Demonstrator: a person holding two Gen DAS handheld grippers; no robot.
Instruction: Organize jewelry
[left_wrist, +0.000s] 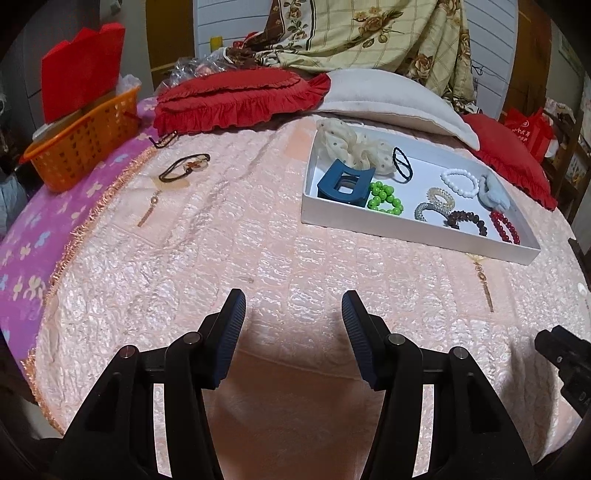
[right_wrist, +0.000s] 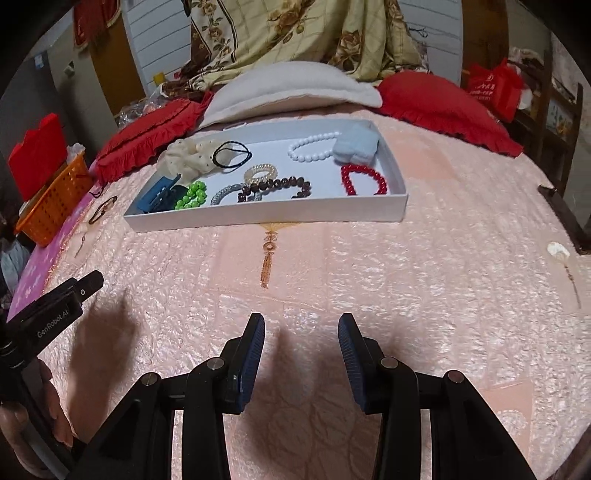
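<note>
A white tray (left_wrist: 413, 236) (right_wrist: 258, 216) lies on the pink bedspread. It holds a cream scrunchie (left_wrist: 351, 144), a blue claw clip (left_wrist: 345, 184), green beads (left_wrist: 384, 199), a white bead bracelet (left_wrist: 460, 182), a red bead bracelet (right_wrist: 364, 179) and other hair ties. A brown hair tie with a charm (left_wrist: 184, 168) (right_wrist: 103, 208) lies loose on the bedspread left of the tray. My left gripper (left_wrist: 293, 310) is open and empty, low over the bedspread in front of the tray. My right gripper (right_wrist: 301, 332) is open and empty, near the tray's front.
An orange basket (left_wrist: 79, 147) with a red box stands at the far left. Red pillows (left_wrist: 236, 99) (right_wrist: 443, 103) and a white pillow (left_wrist: 388, 96) lie behind the tray. A white shell-like piece (right_wrist: 557, 251) lies at the right edge of the bed.
</note>
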